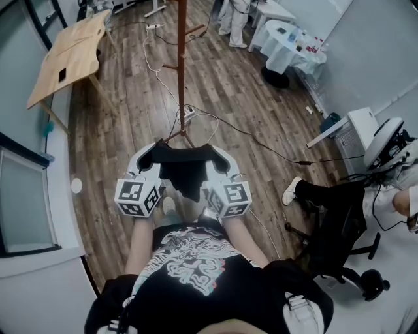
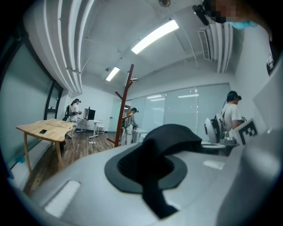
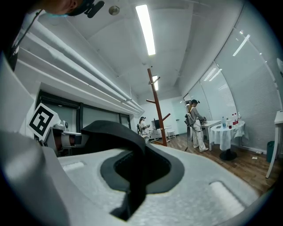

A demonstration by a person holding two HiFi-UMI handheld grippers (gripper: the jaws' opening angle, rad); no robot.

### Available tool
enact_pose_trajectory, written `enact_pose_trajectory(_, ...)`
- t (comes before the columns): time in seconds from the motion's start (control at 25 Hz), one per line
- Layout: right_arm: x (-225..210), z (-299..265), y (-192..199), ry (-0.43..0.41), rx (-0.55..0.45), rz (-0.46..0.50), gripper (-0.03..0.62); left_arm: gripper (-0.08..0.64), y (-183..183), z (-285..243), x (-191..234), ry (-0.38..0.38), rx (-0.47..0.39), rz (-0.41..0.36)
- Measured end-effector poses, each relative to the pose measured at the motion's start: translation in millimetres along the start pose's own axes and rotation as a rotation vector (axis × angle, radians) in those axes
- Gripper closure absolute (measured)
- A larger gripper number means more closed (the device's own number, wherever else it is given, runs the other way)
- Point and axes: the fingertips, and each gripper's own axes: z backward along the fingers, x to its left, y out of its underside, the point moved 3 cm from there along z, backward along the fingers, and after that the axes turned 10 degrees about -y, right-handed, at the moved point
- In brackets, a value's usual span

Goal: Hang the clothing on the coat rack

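A black garment (image 1: 184,171) hangs between my two grippers at chest height, its top edge stretched from one to the other. My left gripper (image 1: 155,151) is shut on the cloth's left end and my right gripper (image 1: 213,152) is shut on its right end. In the left gripper view the black cloth (image 2: 170,137) runs out of the closed jaws toward the right. The right gripper view shows the cloth (image 3: 116,131) leaving its jaws toward the left. The brown wooden coat rack (image 1: 181,65) stands straight ahead on the floor, apart from the garment, its pegs bare; the same coat rack (image 2: 126,103) (image 3: 157,106) appears in both gripper views.
A wooden table (image 1: 68,55) stands at the far left. Cables (image 1: 215,121) trail over the wood floor around the rack's base. A round table with a white cloth (image 1: 287,45) and people (image 1: 234,19) are at the back. A black office chair (image 1: 339,228) and a seated person's foot (image 1: 292,191) are at the right.
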Motion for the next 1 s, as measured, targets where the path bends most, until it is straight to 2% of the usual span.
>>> enact_pose_trajectory(0.56, -14.5, 13.0, -1.7, 0.024, -0.015, -0.014, 0.572, 0.552, 2.3, -8.7, -16.7, 0.025, 0.008, -0.011)
enact_pose_trajectory(1.0, -59.6, -20.1, -0.4, 0.046, 0.008, 0.007, 0.572, 0.552, 9.3, -63.8, -10.4, 0.052, 0.036, -0.008)
